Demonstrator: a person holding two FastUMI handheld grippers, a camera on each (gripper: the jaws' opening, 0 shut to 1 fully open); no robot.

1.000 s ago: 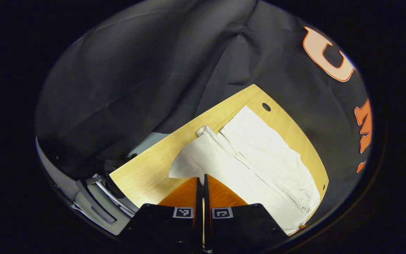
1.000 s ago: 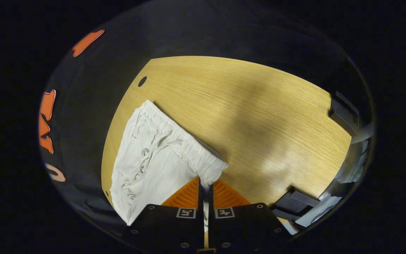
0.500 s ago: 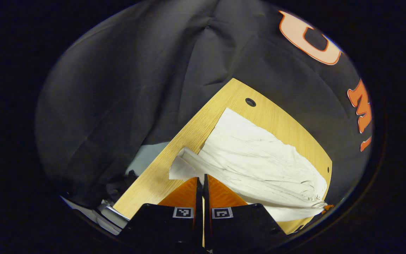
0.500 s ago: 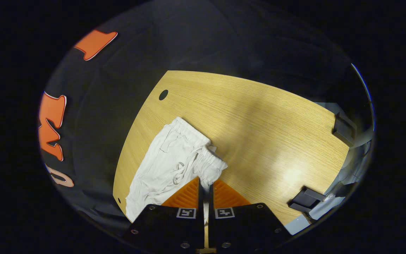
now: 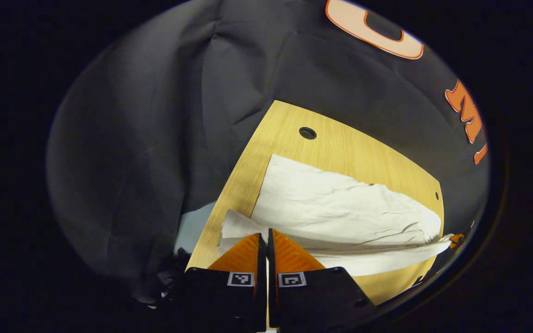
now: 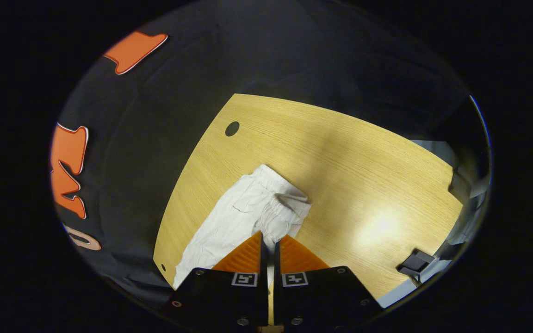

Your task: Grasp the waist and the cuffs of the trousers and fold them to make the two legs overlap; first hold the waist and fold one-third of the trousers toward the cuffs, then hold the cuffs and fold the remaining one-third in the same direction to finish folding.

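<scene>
Both grippers, our left gripper (image 5: pixel 266 233) clamped on the cuffs and our right gripper (image 6: pixel 269 237) clamped on the waist, hold the white trousers (image 5: pixel 340 210) lifted over the wooden counter (image 6: pixel 340 152).
</scene>
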